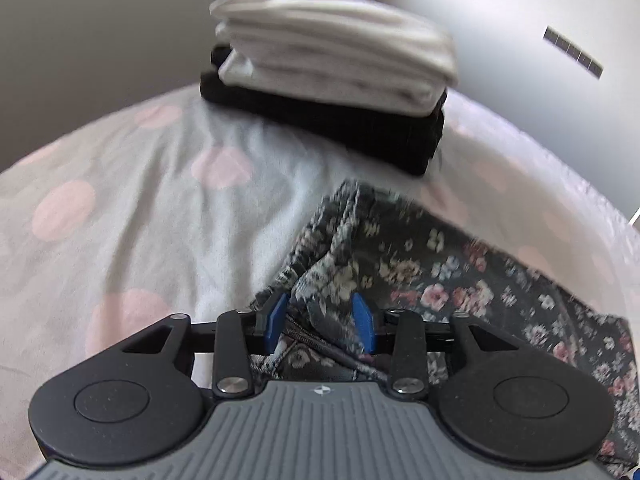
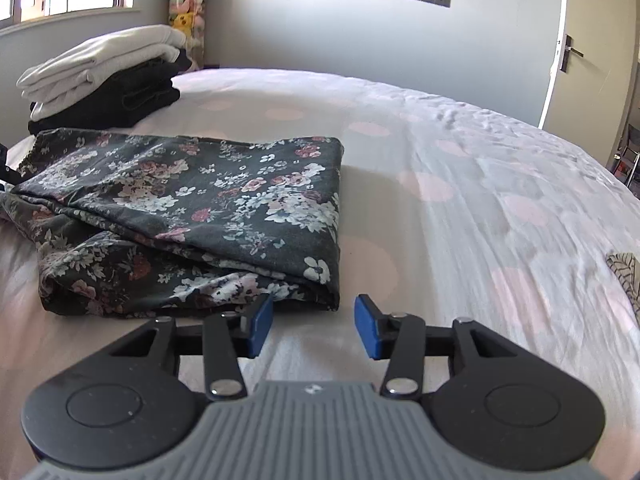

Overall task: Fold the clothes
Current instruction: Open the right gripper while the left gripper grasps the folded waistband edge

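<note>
Left tongs (image 1: pixel 321 322) at bottom centre of the left wrist view, blue pads either side of a bunched fold of the floral garment (image 1: pixel 420 276), with a gap still between pads; grip uncertain, cannot tell. Right tongs (image 2: pixel 313 326) spread wide over bare bed sheet (image 2: pixel 460 168), just beside the folded garment's near corner. Stack of white and black folded clothes (image 2: pixel 100 76) at upper left.
</note>
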### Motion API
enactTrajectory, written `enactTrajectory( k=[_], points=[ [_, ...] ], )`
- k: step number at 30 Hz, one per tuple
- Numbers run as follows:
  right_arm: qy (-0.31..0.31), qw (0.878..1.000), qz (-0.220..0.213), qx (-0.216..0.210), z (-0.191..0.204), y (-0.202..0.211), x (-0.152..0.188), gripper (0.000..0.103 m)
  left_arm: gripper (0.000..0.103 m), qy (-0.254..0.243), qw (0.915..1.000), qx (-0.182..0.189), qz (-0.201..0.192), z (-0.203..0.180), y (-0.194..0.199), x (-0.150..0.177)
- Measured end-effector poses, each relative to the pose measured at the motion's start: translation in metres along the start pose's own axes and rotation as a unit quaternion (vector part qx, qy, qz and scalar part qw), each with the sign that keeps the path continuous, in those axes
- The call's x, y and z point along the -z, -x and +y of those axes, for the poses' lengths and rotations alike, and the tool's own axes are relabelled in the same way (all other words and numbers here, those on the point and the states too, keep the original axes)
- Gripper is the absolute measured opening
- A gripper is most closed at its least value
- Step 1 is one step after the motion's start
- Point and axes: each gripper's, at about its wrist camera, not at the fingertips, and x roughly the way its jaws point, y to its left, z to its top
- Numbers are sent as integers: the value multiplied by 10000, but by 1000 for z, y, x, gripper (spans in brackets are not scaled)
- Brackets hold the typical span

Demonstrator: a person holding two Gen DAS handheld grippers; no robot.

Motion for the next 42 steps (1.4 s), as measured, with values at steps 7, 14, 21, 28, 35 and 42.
enactTrajectory(
  k=[7,14,21,28,35,42],
  points=[
    [-121,9994,-298,-160,6,-4,0,57,47,-335,9960,358,-742,-13,16,-6],
    [-502,9974,-374,-351,2,-13,-4,57,36,-944,9925,320,-711,-20,-13,-6],
    [-797,9951,-381,-443,-2,-20,-6,58,35,-1274,9911,-30,-389,-21,-35,5],
    [-784,9953,-371,-441,0,-23,-6,60,28,-1626,9856,-368,-296,-32,-39,11],
    [-745,9956,-385,-414,0,-23,-6,61,18,-1624,9802,-230,-1109,-40,-5,4],
    [-740,9948,-553,-422,-2,-18,-8,61,18,-1914,9759,-646,-826,-43,-18,10]
  ],
)
